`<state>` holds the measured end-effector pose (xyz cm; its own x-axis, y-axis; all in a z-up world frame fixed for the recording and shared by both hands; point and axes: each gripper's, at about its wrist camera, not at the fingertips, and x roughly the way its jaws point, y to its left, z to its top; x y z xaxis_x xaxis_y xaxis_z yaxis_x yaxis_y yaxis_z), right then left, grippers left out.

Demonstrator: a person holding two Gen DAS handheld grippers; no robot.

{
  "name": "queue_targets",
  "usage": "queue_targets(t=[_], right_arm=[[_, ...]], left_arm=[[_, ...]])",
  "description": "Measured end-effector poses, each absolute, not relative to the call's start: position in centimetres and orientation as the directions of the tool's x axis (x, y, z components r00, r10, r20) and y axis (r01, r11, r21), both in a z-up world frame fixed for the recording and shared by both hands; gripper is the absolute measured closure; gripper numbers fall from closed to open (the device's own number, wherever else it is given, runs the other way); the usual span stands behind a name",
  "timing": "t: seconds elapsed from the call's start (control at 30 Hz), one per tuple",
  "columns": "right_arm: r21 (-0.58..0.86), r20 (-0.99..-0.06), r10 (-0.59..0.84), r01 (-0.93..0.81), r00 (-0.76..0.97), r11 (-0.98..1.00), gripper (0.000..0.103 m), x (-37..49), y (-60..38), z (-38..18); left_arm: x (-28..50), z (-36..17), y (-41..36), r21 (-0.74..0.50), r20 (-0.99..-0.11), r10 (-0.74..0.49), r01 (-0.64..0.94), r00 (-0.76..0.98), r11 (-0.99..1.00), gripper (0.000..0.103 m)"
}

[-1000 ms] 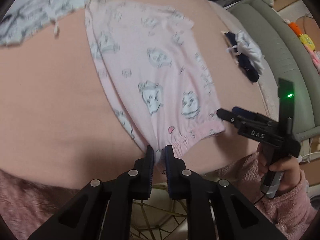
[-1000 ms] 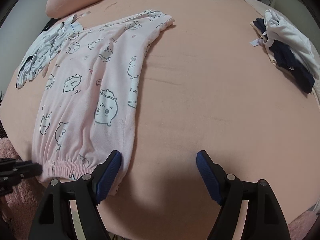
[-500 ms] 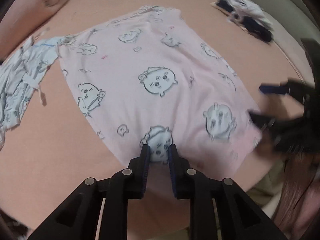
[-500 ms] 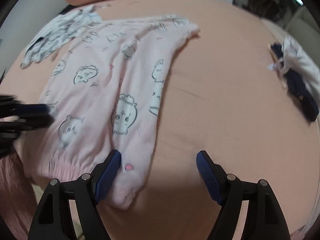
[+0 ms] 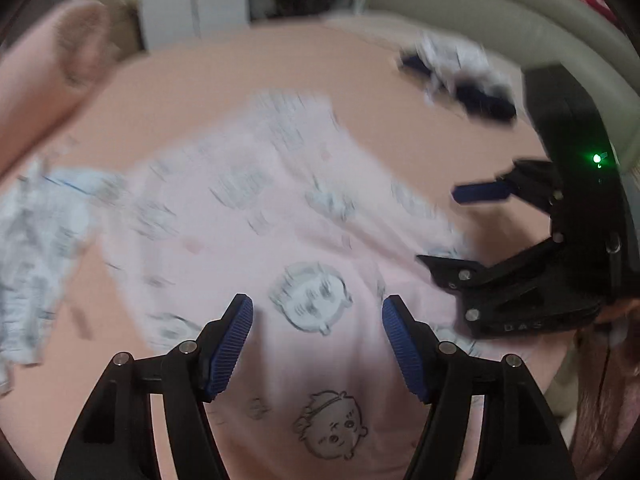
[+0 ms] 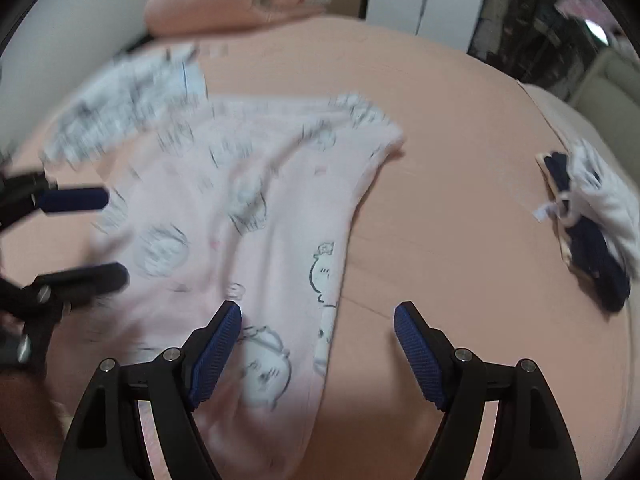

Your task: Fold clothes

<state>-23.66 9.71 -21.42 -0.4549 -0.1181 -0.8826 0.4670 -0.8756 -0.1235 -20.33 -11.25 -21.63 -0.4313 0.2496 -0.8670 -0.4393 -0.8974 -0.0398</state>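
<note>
A pale pink garment printed with cartoon faces (image 5: 280, 248) lies spread flat on the peach bed sheet (image 5: 168, 92); it also shows in the right wrist view (image 6: 248, 216). My left gripper (image 5: 317, 338) is open above the garment's near part, holding nothing. My right gripper (image 6: 318, 344) is open over the garment's right edge, empty. The right gripper also shows at the right of the left wrist view (image 5: 452, 224), and the left gripper at the left of the right wrist view (image 6: 114, 236). Both views are motion-blurred.
A white patterned garment (image 5: 36, 248) lies left of the pink one (image 6: 124, 96). A navy and white pile (image 6: 592, 232) sits at the bed's right side (image 5: 460, 76). A pink pillow (image 6: 224, 0) lies at the far end. A grey-green sofa (image 5: 500, 12) stands behind.
My left gripper has let go of the pink garment's hem and opened. Both grippers have moved forward over the garment, which now lies flat.
</note>
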Motion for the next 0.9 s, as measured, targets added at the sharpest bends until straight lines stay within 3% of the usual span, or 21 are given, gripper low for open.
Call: queue_targets(t=[0.17,0.3,0.43,0.63,0.73,0.9], right_arm=[[-0.044,-0.920,-0.157,0.491,-0.360,-0.870,0.022,-24.0,15.1,-21.1],[-0.190,-0.924,-0.013,0.489,-0.382,-0.851,0.021,-25.6,18.1,-19.7],[-0.121,-0.895,-0.111,0.476,-0.431,-0.871,0.021,-29.3,15.6,-18.0],[-0.080,-0.896,-0.199,0.584,-0.397,-0.808,0.022,-33.3,8.3,-20.7],[-0.062,-0.897,-0.243,0.648,-0.370,-0.759,0.016,-33.2,9.0,-21.7],[-0.084,-0.917,-0.182,0.617,-0.356,-0.782,0.009,-35.4,15.4,-21.1]], left_arm=[[-18.8,-22.3,-15.0,0.048,-0.927,0.175,-0.566,-0.332,-0.823,0.034],[-19.1,-20.3,-18.1,0.043,-0.922,0.179,-0.550,-0.344,-0.834,0.034],[-22.1,-18.8,-16.5,0.046,-0.836,0.242,-0.502,-0.492,-0.864,0.034],[-25.8,-22.7,-12.1,0.022,-0.882,0.242,-0.549,-0.405,-0.836,0.034],[-24.8,-22.9,-14.4,0.026,-0.884,0.267,-0.611,-0.383,-0.792,0.033],[-22.2,-22.2,-21.0,0.012,-0.916,0.228,-0.593,-0.329,-0.805,0.021]])
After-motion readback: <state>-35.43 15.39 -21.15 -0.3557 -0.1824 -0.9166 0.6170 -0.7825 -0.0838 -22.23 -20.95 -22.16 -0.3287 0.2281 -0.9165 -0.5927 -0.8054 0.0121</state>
